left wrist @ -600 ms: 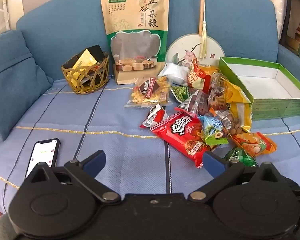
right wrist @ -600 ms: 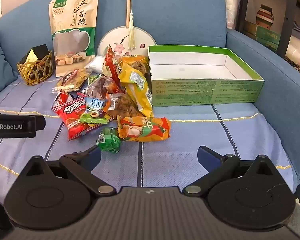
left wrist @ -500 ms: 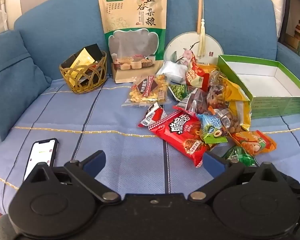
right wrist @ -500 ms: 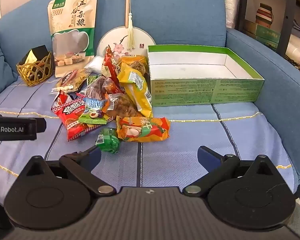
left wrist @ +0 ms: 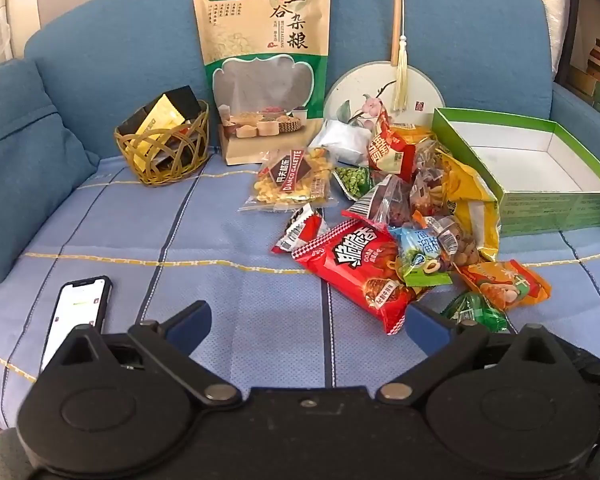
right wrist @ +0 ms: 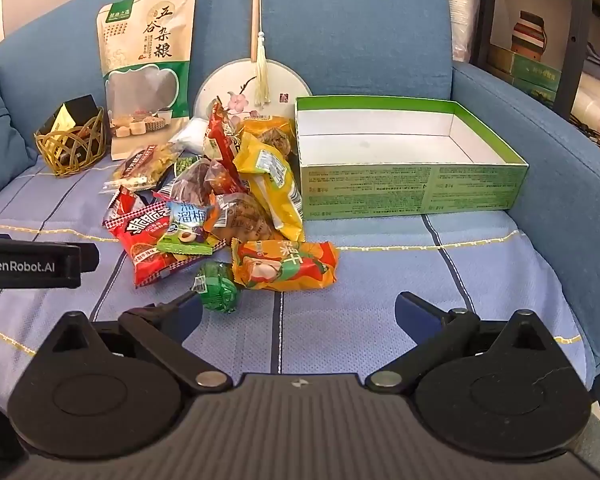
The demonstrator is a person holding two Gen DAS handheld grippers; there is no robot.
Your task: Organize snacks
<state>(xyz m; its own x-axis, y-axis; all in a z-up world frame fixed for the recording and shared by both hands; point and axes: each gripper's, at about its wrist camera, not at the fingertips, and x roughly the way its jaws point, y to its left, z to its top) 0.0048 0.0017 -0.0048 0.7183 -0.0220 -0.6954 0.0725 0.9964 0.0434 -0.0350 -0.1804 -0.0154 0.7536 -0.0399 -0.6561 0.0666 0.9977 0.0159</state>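
Closest in, the left gripper [left wrist: 306, 322] is hanging over the striped blue sofa seat [left wrist: 220, 300] with its jaws wide open and nothing between them. The right gripper [right wrist: 298, 314] is doing the same, jaws wide apart and empty.

Just past the right gripper's fingers, a small green candy [right wrist: 216, 286] is lying by itself, with an orange packet [right wrist: 284, 266] beside it. A phone [left wrist: 78, 312] is lying off to the side of the left gripper.

A bit farther on, the snack pile [right wrist: 220, 192] is sitting in the middle of the seat. The bags are lying on top of each other, all mixed up: a big red packet [left wrist: 356, 264], a yellow bag [right wrist: 272, 184], a clear bag of yellow bits [left wrist: 292, 180] and more. They are looking shiny and crinkly.

Right beside the pile, the green box [right wrist: 412, 188] is standing open, and nothing is lying inside it. So I think the tidying is only starting, and all the snacks are waiting to be sorted, probably into the box.

At the back, a tall grain bag [left wrist: 262, 60], a round fan [left wrist: 384, 92] and a little woven basket [left wrist: 164, 152] are resting by the sofa back.
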